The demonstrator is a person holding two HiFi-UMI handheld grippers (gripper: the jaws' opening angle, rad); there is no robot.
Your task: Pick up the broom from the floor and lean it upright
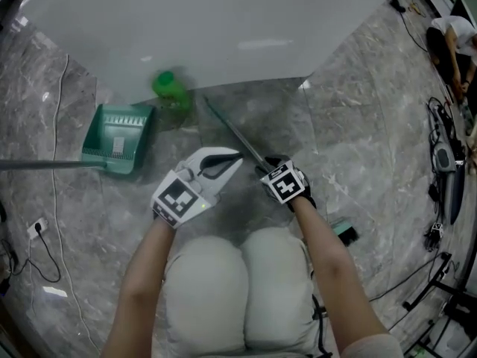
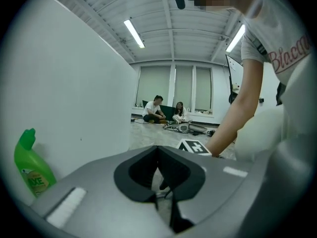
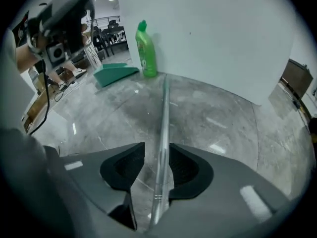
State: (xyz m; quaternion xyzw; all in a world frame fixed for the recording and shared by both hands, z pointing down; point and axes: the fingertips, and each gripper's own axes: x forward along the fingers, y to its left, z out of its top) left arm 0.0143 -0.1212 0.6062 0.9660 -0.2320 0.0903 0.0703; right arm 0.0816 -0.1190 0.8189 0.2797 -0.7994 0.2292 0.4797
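The broom's thin metal handle (image 1: 231,129) lies on the grey marble floor, running from my right gripper toward the foot of the white panel (image 1: 223,21). Its brush end is out of sight. My right gripper (image 1: 267,167) points steeply down over the near end. In the right gripper view the handle (image 3: 163,128) passes between the open jaws of the right gripper (image 3: 156,155), closer to the right pad, with a gap on the left. My left gripper (image 1: 237,156) hovers just left of the handle; its tips meet with nothing between them in the left gripper view (image 2: 158,150).
A green bottle (image 1: 170,88) stands against the panel near the handle's far end. A green dustpan (image 1: 115,136) with a long handle lies to the left. Cables and a power strip (image 1: 37,228) lie at the left; equipment and a person are at the right edge.
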